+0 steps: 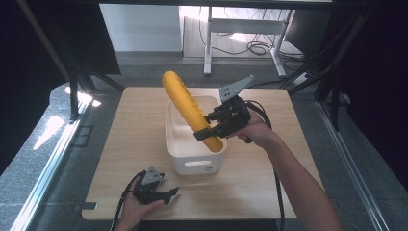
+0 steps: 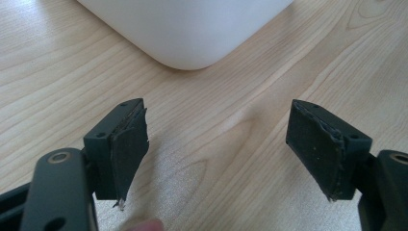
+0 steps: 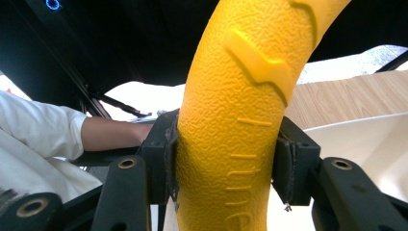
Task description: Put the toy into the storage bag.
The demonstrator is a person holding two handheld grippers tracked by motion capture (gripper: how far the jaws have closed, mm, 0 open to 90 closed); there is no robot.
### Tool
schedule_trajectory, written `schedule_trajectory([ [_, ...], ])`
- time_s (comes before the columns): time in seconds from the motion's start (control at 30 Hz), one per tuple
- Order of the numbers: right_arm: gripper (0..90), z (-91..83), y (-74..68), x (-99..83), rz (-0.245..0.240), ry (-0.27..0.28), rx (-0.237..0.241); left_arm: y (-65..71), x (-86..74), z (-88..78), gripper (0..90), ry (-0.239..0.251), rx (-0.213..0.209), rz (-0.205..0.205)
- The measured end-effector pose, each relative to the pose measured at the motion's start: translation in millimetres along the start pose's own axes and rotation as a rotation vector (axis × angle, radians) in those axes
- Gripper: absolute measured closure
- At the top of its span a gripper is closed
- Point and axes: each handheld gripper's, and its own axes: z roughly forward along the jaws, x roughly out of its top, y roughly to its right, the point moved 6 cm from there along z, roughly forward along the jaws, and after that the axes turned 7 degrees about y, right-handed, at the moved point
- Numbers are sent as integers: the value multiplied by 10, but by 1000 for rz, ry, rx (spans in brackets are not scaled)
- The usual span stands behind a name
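— Grey carpet and dark frame posts ring one pale wooden desk [image 1: 120,159]. What sits on it?

— One white bin [image 1: 195,161], near the desk's middle. Take it as the landmark. It is open-topped, with a handle slot in its near wall.

— And the yellow thing?

— One long yellow object [image 1: 185,103], curved, with a pebbled skin and raised markings. Its lower end hangs over the bin's near right corner; the rest slants up and away past the bin's far rim. I cannot tell whether its tip touches the bin.

— What holds it there?

— The right gripper [image 1: 211,129], just right of the bin. Its jaws are closed against both sides of the object's lower part, as the right gripper view makes plain [image 3: 226,178]. Gripping low, I judge, lets the long end swing clear above the bin walls, either going in or coming out; which one I cannot say.

— The other gripper?

— The left gripper [image 1: 169,193] rests low on the desk, in front of the bin and to its left. Its jaws stand wide apart with only bare wood between them, and the bin's rounded corner is just ahead [image 2: 192,33]. It is probably parked out of the way.

— So the count?

— One desk, one bin, one yellow object, two grippers.
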Motion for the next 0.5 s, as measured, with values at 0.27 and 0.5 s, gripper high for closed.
schedule_trajectory([
  [0.27,490,38,96,-84,-7,-13,-22,-1,-3,0,228,-1,0,0],
  [0.5,485,103,237,-241,14,-63,-83,0,-3,2,228,2,-2,0],
])
